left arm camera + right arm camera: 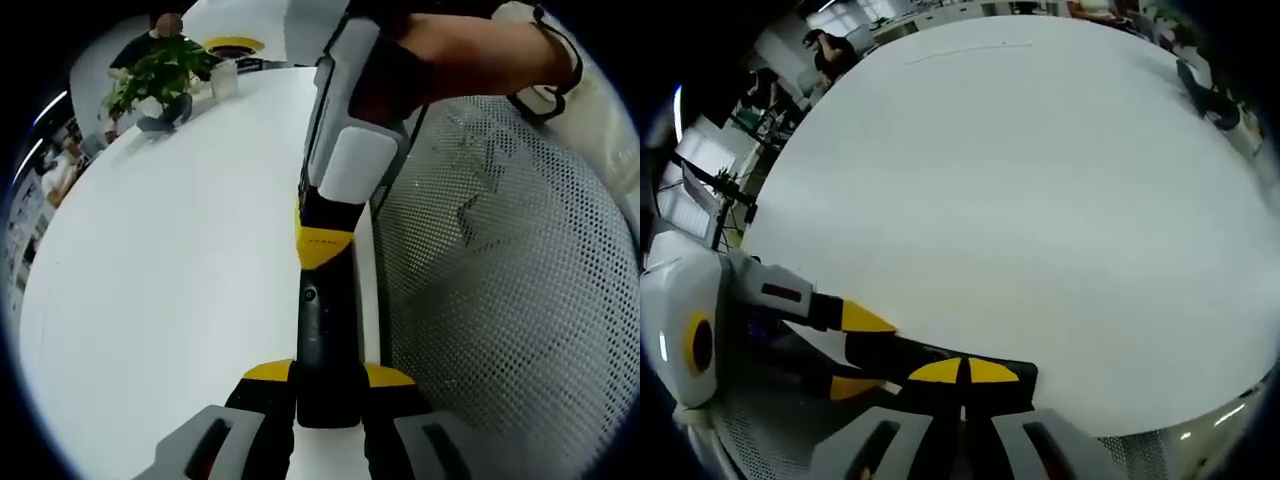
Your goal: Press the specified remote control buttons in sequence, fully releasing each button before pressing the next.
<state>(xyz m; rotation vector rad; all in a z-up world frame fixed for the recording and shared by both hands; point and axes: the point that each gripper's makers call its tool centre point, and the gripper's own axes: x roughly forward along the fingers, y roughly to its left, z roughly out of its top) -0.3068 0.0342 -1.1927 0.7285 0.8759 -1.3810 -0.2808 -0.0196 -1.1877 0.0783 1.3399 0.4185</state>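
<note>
A slim black remote control is clamped at its near end by my left gripper, whose yellow-tipped jaws sit on either side of it. It points away over the edge of the white table. My right gripper comes down from above in a person's hand, its yellow tip resting on the remote's upper face. In the right gripper view, my right gripper has its jaws closed together on the remote. The left gripper reaches in from the left and holds the remote.
A white mesh chair back stands close on the right of the remote. A potted plant and a white cup stand at the table's far edge. A dark object lies on the broad white table top.
</note>
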